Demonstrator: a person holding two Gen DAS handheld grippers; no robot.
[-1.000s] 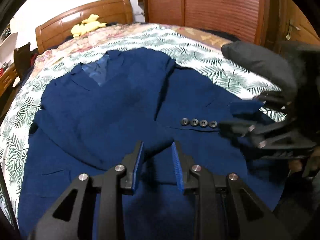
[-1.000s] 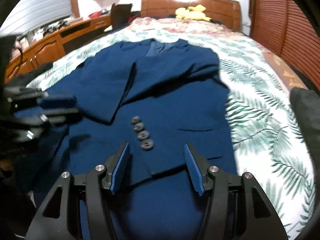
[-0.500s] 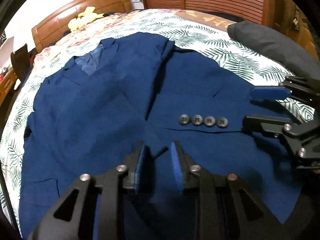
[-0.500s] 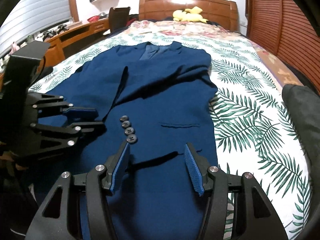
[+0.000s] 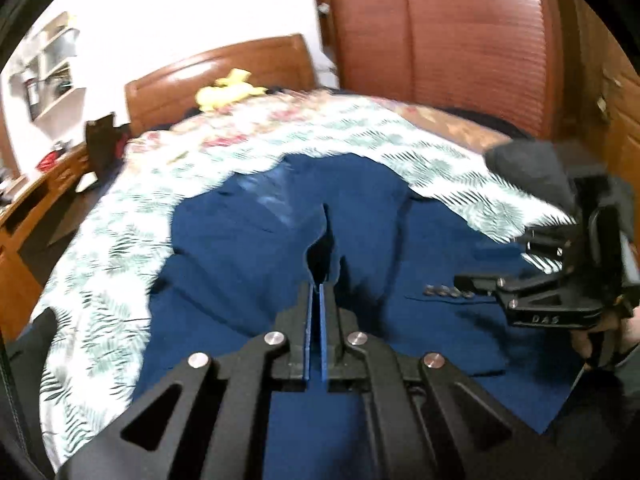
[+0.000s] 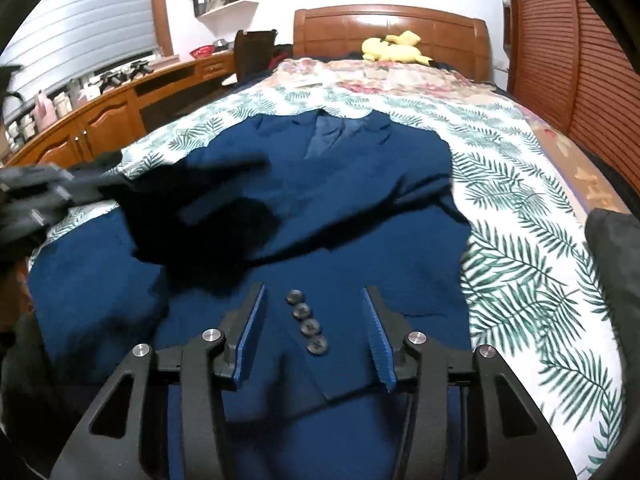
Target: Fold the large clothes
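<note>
A navy blue suit jacket [image 5: 248,264] lies spread on the bed, collar toward the headboard; it also shows in the right wrist view [image 6: 360,208]. My left gripper [image 5: 316,292] is shut on a sleeve of the jacket [image 5: 320,248] and holds it lifted above the body; in the right wrist view it is a blur at the left edge [image 6: 36,196]. My right gripper [image 6: 316,320] is open and empty, its fingers either side of the sleeve-cuff buttons [image 6: 306,322], just above the cloth. It also shows in the left wrist view [image 5: 480,268].
The bed has a leaf-print sheet [image 6: 520,272] and a wooden headboard [image 6: 392,28] with a yellow plush toy [image 6: 394,46]. A dark grey cushion [image 5: 528,168] lies at the right edge. A wooden desk [image 6: 100,112] runs along the left; a louvred wardrobe [image 5: 460,28] stands on the right.
My left gripper has closed on the sleeve and lifted it up off the jacket. My right gripper has moved forward over the cuff buttons and stays open.
</note>
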